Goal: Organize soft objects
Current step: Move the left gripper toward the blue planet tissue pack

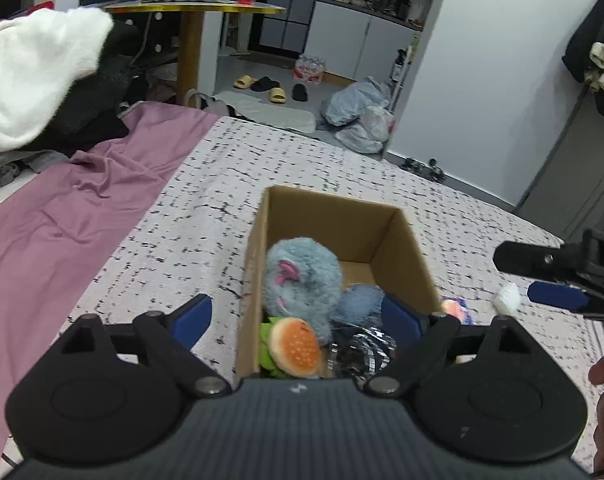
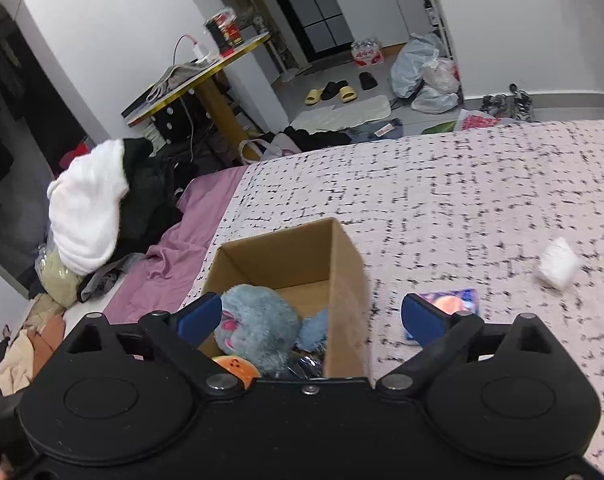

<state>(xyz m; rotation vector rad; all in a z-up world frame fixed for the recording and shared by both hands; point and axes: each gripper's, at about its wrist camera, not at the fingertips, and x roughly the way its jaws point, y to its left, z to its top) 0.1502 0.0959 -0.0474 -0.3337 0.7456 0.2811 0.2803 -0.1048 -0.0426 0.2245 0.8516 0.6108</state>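
Observation:
An open cardboard box (image 1: pixel 401 236) stands on the patterned bed cover. In it lie a blue-grey plush toy (image 1: pixel 302 280), a plush burger (image 1: pixel 292 346) and a shiny dark packet (image 1: pixel 359 350). My left gripper (image 1: pixel 298 318) is open and empty, just above the box's near end. My right gripper (image 2: pixel 311 318) is open and empty, over the box's right wall (image 2: pixel 347 280); it also shows in the left wrist view (image 1: pixel 541 276) to the right of the box. A blue-and-orange flat packet (image 2: pixel 451 300) and a small white soft bag (image 2: pixel 557 264) lie on the bed right of the box.
A purple sheet (image 1: pixel 62 220) covers the bed's left side, with a pile of white and black clothes (image 1: pixel 38 80) beyond it. A round yellow-edged table (image 1: pixel 194 8) stands behind. Slippers (image 1: pixel 262 84) and plastic bags (image 1: pixel 361 112) lie on the floor past the bed's end.

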